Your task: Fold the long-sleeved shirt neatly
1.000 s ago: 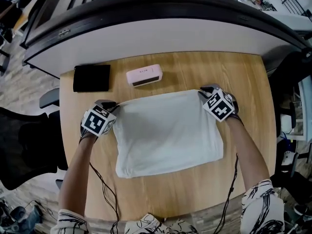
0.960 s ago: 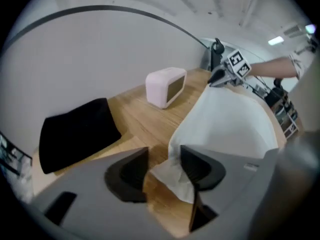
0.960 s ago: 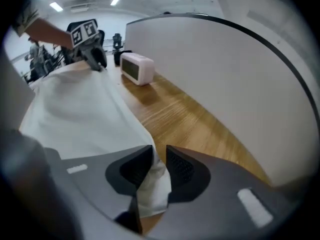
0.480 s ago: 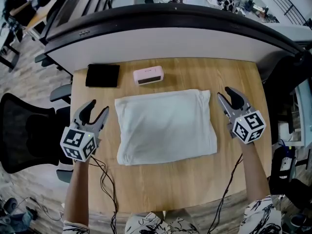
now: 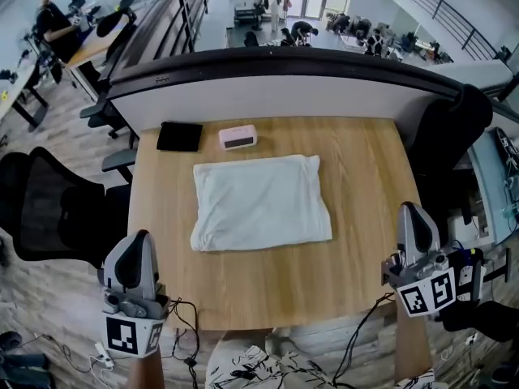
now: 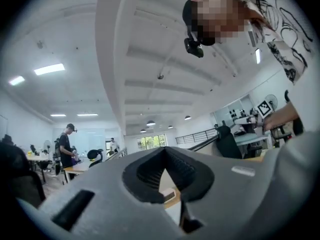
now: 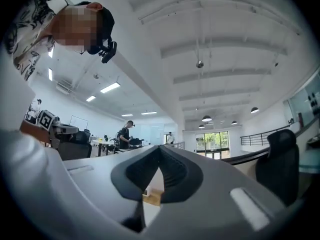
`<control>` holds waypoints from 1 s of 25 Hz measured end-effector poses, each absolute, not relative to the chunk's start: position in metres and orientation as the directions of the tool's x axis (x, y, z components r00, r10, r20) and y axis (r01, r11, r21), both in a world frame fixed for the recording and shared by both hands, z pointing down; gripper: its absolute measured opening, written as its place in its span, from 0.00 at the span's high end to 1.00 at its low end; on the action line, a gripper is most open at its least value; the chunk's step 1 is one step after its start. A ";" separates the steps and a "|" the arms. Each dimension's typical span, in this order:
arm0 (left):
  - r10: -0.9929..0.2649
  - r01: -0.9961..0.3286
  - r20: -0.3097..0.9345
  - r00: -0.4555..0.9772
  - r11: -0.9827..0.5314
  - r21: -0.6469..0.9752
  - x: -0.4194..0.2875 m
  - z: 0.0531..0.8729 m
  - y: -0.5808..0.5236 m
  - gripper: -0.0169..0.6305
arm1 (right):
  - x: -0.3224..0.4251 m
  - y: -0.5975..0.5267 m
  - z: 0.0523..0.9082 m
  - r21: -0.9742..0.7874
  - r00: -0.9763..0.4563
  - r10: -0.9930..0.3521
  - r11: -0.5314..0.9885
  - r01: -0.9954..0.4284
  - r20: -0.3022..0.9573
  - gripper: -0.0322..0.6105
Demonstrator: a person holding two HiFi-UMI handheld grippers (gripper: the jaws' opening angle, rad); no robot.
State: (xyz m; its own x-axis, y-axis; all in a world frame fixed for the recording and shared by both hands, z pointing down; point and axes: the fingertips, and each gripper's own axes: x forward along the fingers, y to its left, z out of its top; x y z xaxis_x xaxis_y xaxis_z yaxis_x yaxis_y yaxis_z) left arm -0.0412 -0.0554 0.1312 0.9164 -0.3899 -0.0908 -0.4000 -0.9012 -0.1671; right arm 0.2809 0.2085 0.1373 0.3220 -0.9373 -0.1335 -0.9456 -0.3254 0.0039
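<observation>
A pale wooden table (image 5: 357,241) is sitting in an open office, with a curved dark-topped ledge (image 5: 284,71) behind it. The left gripper (image 5: 139,245) and right gripper (image 5: 412,217) are hovering off the table's near corners. Their jaws have just been closing and are now pressed together on nothing. The folded white shirt (image 5: 259,201) is lying flat well ahead, between the two, with bare tabletop in between. Past it are sitting a black pouch (image 5: 180,136) and a pink box (image 5: 238,137) (near each other, clear of the cloth). A black chair (image 5: 49,209) is standing left of the left gripper.

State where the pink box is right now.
In the head view the pink box sits at the far edge of the table, left of centre, beside the black pad and just beyond the shirt.
</observation>
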 end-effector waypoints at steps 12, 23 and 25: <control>-0.491 -0.498 -0.081 0.867 -0.856 -0.136 -0.143 0.106 0.078 0.98 | 0.211 0.369 0.099 -0.083 0.402 -0.884 -0.394 -0.915 -0.238 0.96; -0.582 -0.584 -0.038 0.812 -0.810 -0.058 -0.189 0.142 0.124 0.97 | 0.169 0.426 0.114 -0.036 0.415 -0.881 -0.419 -0.907 -0.228 0.95; -0.575 -0.576 -0.032 0.817 -0.814 -0.081 -0.189 0.146 0.135 0.97 | 0.164 0.435 0.118 -0.035 0.417 -0.880 -0.421 -0.906 -0.226 0.95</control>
